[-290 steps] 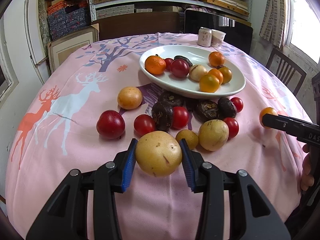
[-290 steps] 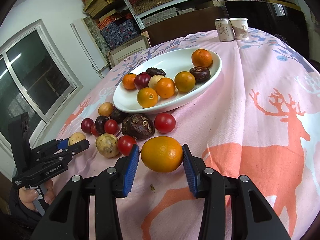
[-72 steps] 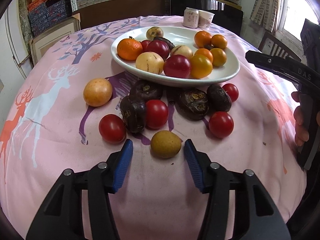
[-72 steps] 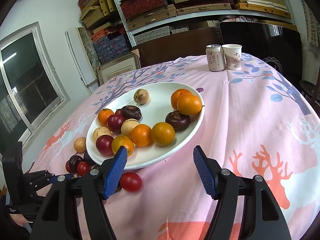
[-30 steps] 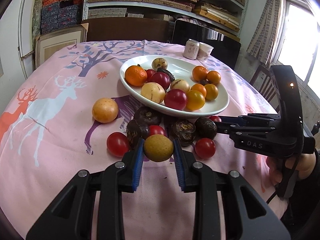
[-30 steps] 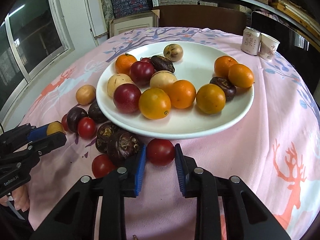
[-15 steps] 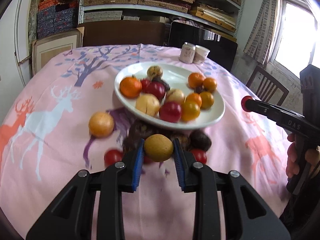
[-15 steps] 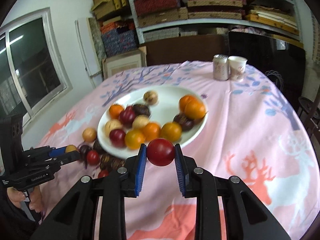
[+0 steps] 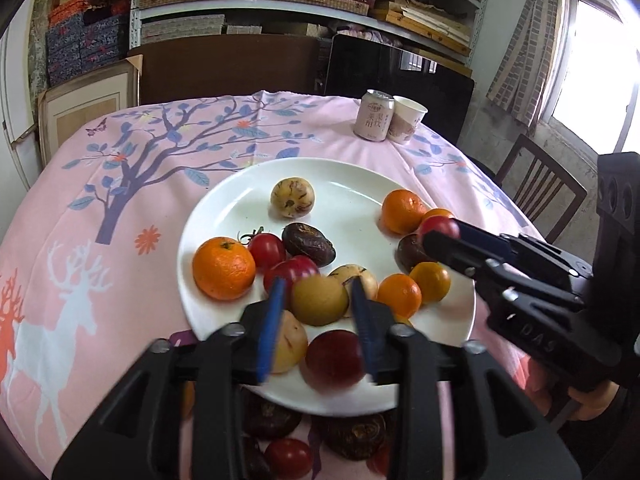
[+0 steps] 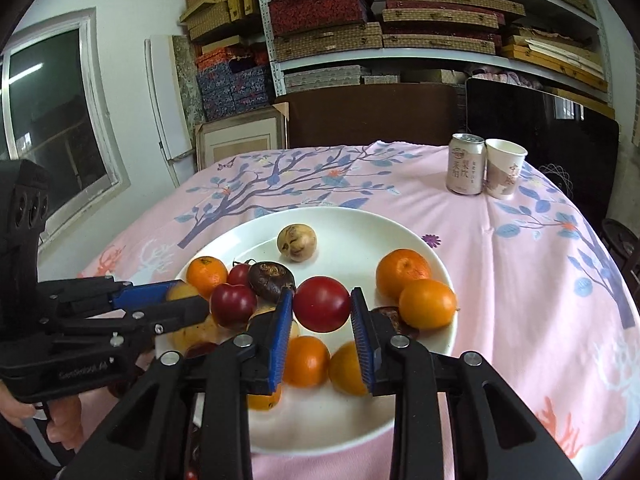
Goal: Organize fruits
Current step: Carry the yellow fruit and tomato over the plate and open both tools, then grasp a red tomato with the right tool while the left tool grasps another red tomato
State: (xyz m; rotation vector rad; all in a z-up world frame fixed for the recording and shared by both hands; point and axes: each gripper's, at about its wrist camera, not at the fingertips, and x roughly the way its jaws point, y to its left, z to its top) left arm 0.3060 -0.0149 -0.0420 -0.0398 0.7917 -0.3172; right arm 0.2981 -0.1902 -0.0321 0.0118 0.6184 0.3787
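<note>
Tablecloth (image 9: 120,208), pink with printed deer and a blue-leaved tree, covers the whole round table; on it sits the white plate (image 9: 344,184), loaded with oranges, red fruits, dark wrinkled fruits and pale speckled ones; far right of the plate a drink can (image 10: 465,165) with Chinese characters I cannot make out stands touching a paper cup (image 10: 504,168) that also carries printed characters.

Left gripper (image 9: 319,302) hangs over the near half of the plate, its blue pads pressed on a yellow-brown fruit (image 9: 319,300); its body, seen from the right wrist view, bears small white lettering too blurred to read with any confidence. Right gripper (image 10: 322,312) hangs over the plate's middle, its pads closed against a red tomato (image 10: 322,304); the letters "DAS" show on its side in the left wrist view.

Half a second ago both tools carried the same fruits short of the plate, above the cloth and the loose pile; now each fruit is above the dish, and the plate fills far more of both views. A few dark fruits (image 9: 352,436) and a small red tomato (image 9: 288,458) lie on the cloth just at the plate's near rim.
</note>
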